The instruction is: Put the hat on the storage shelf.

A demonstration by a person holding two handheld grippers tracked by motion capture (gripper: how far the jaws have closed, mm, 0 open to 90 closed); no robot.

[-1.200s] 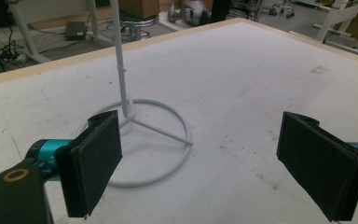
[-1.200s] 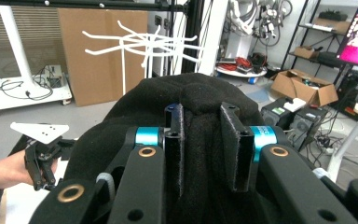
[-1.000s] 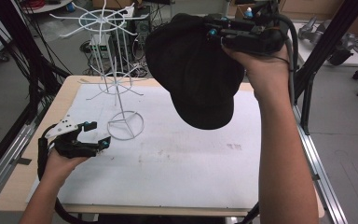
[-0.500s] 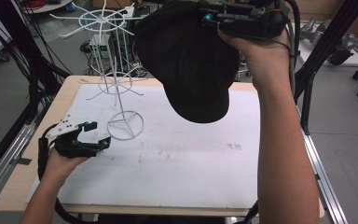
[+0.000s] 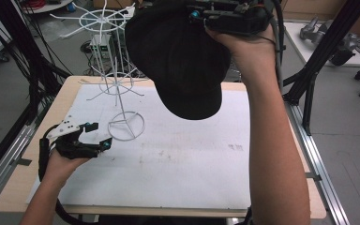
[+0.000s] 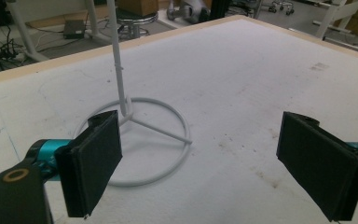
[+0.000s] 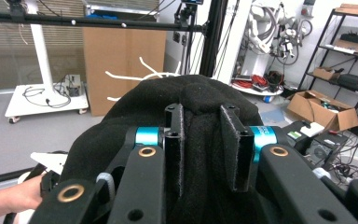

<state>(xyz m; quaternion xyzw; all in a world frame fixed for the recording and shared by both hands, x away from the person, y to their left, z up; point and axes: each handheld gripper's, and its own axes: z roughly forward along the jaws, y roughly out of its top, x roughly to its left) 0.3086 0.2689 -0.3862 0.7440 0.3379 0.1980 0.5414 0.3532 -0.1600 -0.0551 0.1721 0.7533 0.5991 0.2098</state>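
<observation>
Resting low over the table (image 5: pixel 272 187), the left gripper (image 5: pixel 96 136) has its jaws wide apart and holds nothing beside the base ring of the white rack (image 5: pixel 117 89), while the right gripper (image 7: pixel 204 147) pinches the black cap (image 5: pixel 183 56) high above the table.

Black cap (image 5: pixel 183 56), held aloft, seemingly above white rack (image 5: pixel 115 75)

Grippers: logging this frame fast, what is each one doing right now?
Left gripper: open, holding nothing, low by the white wire rack's base ring.
Right gripper: shut on the black cap, raised above the table.
</observation>
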